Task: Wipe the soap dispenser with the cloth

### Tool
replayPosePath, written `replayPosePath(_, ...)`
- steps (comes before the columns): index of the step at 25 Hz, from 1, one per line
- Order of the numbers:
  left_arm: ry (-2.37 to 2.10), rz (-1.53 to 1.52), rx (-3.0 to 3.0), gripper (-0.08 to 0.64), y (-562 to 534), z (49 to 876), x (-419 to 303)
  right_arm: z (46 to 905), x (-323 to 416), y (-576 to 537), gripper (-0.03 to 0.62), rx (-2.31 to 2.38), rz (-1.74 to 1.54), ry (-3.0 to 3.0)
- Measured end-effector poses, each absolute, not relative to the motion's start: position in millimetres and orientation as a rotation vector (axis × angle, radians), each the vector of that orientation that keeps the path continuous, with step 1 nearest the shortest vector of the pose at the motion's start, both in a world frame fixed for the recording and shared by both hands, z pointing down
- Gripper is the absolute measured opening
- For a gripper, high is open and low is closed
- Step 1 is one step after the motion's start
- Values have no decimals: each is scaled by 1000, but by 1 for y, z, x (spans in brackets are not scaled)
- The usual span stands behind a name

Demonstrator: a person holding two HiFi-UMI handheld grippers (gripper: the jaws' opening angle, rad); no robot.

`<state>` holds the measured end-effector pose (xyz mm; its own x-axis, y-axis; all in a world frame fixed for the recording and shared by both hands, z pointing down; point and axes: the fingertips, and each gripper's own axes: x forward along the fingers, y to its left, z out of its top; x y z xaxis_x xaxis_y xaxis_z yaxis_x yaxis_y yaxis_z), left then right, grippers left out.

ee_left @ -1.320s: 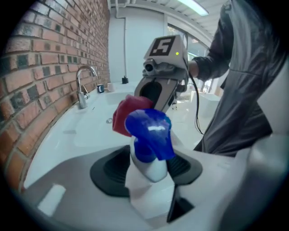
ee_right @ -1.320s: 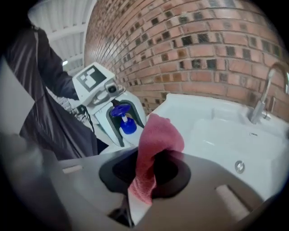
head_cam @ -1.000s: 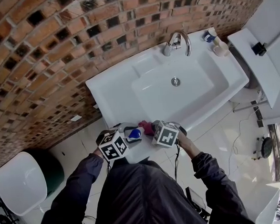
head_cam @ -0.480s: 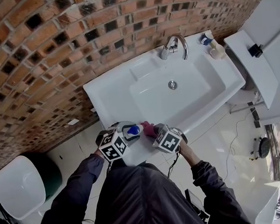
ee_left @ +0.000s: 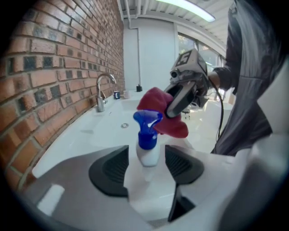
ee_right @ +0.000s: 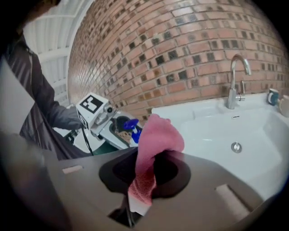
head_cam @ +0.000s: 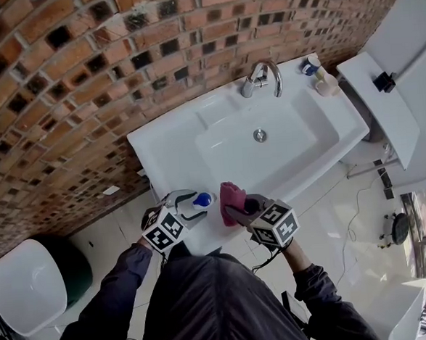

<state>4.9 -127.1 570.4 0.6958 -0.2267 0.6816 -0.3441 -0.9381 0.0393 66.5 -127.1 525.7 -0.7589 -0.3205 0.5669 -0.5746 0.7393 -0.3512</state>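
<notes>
Two claws differ: your left claw (ee_left: pixel 145 166) has just been opening and stands spread, with the soap dispenser (ee_left: pixel 147 140) upright between its jaws, touching neither, on the sink (head_cam: pixel 161 151) rim. Your right claw (ee_right: pixel 146 173) pinches the pink cloth (ee_right: pixel 159 135) near the dispenser's top.

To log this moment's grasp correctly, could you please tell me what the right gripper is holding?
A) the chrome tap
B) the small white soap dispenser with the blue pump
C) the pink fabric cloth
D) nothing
C: the pink fabric cloth is pinched between the jaws of the right gripper, with its loose end standing up from them.
</notes>
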Motion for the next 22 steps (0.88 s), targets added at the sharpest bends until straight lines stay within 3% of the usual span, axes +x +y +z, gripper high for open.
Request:
replayPosePath(8, -785, 684, 2641, 233, -98, 518, -22, 488, 66, -98, 66, 756, 692, -2567)
replayPosePath(15, -820, 596, 2614, 212, -78, 507, -13, 487, 64, -85, 66, 777, 707, -2574)
replayPosePath(22, -910, 537, 2605, 106, -84, 495, -23, 483, 56, -76, 66, 765, 681, -2581)
